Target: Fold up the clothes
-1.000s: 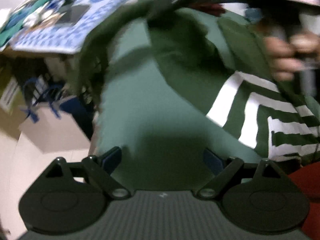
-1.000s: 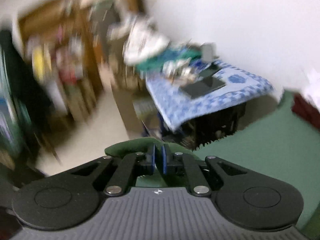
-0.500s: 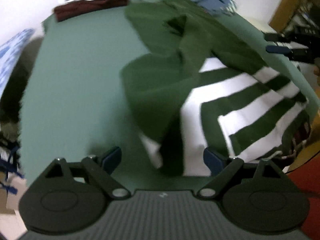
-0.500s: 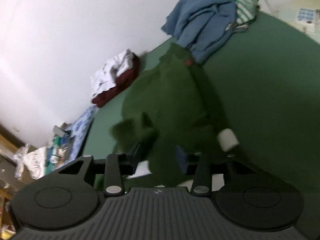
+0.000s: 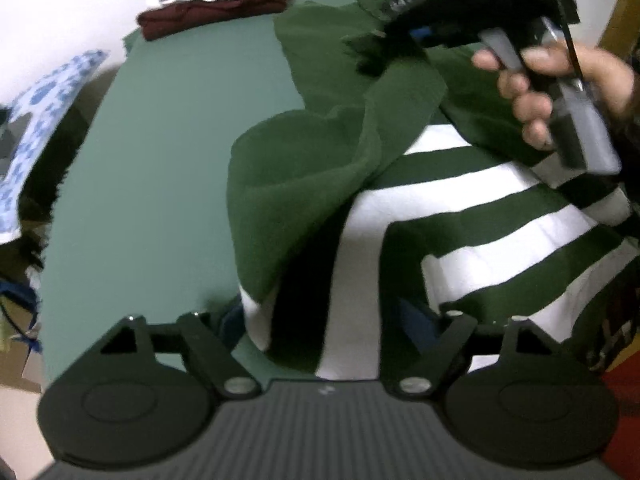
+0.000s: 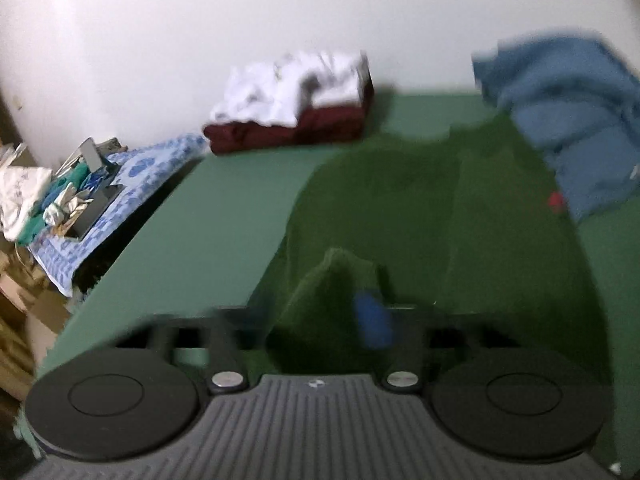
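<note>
A dark green sweater [image 5: 304, 184] with white stripes [image 5: 472, 200] lies crumpled on the green bed surface [image 5: 168, 168]. My left gripper [image 5: 324, 320] hangs over its striped hem. Its jaws are closing, still wide, with the cloth between the fingers and the pads not pressing it. A hand [image 5: 552, 92] holds my right gripper [image 5: 384, 40] at the sweater's far side, shut on a pinch of plain green cloth. In the blurred right wrist view, a peak of the sweater [image 6: 440, 208] rises at the right gripper [image 6: 360, 312], beside one blue pad [image 6: 372, 320].
A folded maroon garment [image 6: 288, 132] with white clothes [image 6: 296, 84] on top sits by the wall. A blue garment pile [image 6: 568, 128] lies at the far right. A cluttered side table under a blue patterned cloth [image 6: 120, 184] stands left of the bed.
The right gripper swung from the room back to the bed, opened over the sweater, then shut on a fold. The left gripper moved from the bed's edge over the striped hem.
</note>
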A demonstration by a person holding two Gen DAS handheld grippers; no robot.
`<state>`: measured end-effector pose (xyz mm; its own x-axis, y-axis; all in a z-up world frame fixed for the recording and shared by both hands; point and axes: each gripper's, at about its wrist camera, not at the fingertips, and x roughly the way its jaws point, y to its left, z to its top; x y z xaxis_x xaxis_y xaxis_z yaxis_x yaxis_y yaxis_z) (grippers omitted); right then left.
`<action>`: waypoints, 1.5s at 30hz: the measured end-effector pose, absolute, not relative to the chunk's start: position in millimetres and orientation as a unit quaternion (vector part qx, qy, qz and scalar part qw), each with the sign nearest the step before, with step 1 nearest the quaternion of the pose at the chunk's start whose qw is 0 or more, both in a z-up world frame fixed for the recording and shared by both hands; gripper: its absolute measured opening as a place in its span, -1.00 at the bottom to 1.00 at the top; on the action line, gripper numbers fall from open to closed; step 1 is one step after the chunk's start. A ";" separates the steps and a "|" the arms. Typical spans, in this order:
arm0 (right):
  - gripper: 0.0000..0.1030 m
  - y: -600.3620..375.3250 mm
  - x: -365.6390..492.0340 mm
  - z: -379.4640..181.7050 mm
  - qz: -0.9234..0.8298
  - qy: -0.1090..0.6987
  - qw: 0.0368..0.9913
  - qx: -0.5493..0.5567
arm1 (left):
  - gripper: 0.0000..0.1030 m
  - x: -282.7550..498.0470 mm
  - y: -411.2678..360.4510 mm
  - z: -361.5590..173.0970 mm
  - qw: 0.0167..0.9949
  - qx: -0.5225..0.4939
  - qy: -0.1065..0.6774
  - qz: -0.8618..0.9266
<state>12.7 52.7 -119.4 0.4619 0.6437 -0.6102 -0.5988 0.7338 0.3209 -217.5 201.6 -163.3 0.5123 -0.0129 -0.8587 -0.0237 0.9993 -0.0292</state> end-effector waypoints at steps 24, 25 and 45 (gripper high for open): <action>-0.14 -168.5 -13.7 -139.1 0.262 0.422 0.842 0.210 | 0.18 -216.5 161.5 -161.7 0.876 0.072 0.476 0.027; -0.22 -172.3 -10.9 -140.6 0.258 0.429 0.836 0.224 | 0.05 -217.4 161.3 -160.7 0.876 0.065 0.477 0.026; 0.28 -208.5 -11.2 -139.6 0.209 0.467 0.814 0.274 | -0.38 -220.8 134.7 -161.1 0.882 0.074 0.464 0.045</action>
